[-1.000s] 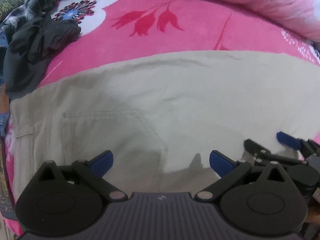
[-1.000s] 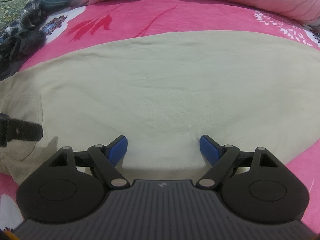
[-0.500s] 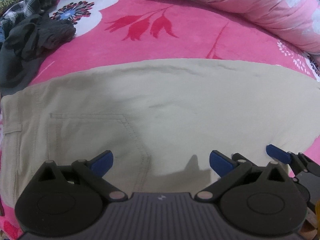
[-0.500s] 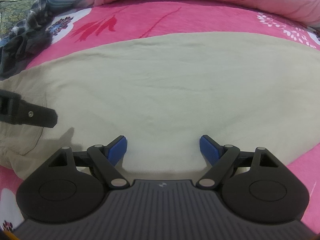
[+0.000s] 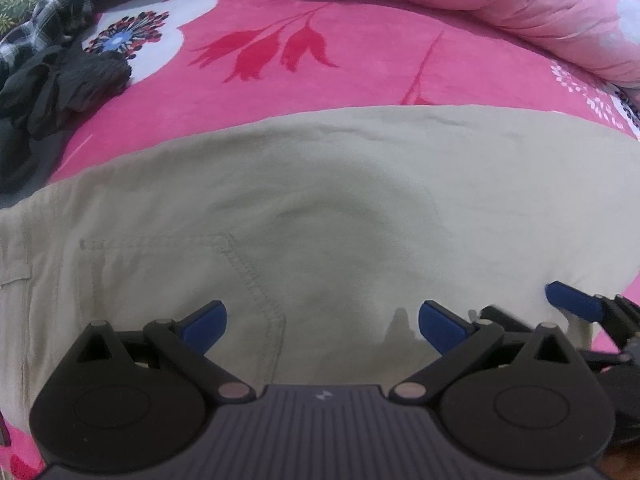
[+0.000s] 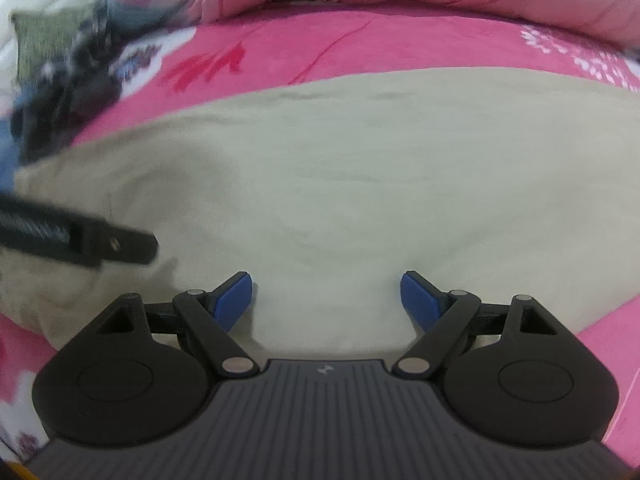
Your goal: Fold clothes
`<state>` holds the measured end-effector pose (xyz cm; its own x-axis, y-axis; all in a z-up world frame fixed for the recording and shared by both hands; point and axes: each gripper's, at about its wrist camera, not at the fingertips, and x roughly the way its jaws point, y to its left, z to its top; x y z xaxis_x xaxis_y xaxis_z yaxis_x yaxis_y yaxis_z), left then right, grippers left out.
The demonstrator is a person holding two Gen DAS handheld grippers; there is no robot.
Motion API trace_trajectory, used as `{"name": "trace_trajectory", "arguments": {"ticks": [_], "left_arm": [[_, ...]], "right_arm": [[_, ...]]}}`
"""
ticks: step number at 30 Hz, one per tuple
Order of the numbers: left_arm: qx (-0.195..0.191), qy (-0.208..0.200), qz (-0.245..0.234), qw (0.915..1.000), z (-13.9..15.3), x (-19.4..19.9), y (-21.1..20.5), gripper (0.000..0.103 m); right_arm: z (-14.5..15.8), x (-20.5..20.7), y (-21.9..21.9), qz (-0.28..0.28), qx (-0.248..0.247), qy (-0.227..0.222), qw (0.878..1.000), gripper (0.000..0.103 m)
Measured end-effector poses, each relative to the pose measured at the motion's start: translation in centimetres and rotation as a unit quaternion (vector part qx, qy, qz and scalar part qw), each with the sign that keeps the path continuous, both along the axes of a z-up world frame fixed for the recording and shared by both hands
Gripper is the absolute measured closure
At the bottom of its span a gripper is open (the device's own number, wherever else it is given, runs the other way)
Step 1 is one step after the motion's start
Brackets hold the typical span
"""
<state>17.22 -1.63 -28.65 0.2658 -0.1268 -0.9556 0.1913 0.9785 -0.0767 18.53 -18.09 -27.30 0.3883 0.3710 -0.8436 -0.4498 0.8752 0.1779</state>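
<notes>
Trousers (image 5: 360,200) flat on bedspread (image 5: 360,68); clothes heap (image 5: 52,88) far left; quilt (image 5: 500,4) behind.

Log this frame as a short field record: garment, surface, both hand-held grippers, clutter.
garment: beige trousers, spread flat, back pocket seam visible
surface: pink floral blanket
left hand-held gripper: open, over the trousers, nothing between the jaws
right hand-held gripper: open, over the trousers near their near edge, nothing held
clutter: dark clothes pile at far left
backdrop: bunched pink quilt
</notes>
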Motion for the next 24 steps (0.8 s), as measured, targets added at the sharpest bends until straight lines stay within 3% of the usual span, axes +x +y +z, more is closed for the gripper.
{"name": "trace_trajectory", "arguments": {"ticks": [5,9,17,22,24], "left_arm": [[0.005,-0.007,-0.016,0.9998,-0.3,0.5,-1.1,0.001],[0.020,-0.023,-0.033,0.9990,-0.3,0.9,-2.9,0.002],[0.050,-0.037,-0.054,0.9966,-1.2,1.3,-5.6,0.007],[0.061,-0.052,-0.045,0.9958,-1.7,1.3,-5.7,0.009],[0.062,-0.058,-0.044,0.9954,-1.8,1.2,-5.4,0.010]], "right_arm": [[2.0,1.1,-4.3,-0.075,0.040,-0.006,0.996,0.022],[2.9,2.9,-10.4,-0.168,0.043,-0.021,0.985,0.022],[2.3,8.9,-23.2,-0.361,0.058,-0.060,0.929,0.028],[0.8,12.3,-28.3,-0.411,0.045,-0.071,0.908,0.031],[-0.1,13.2,-30.1,-0.432,0.065,-0.060,0.898,0.031]]}}
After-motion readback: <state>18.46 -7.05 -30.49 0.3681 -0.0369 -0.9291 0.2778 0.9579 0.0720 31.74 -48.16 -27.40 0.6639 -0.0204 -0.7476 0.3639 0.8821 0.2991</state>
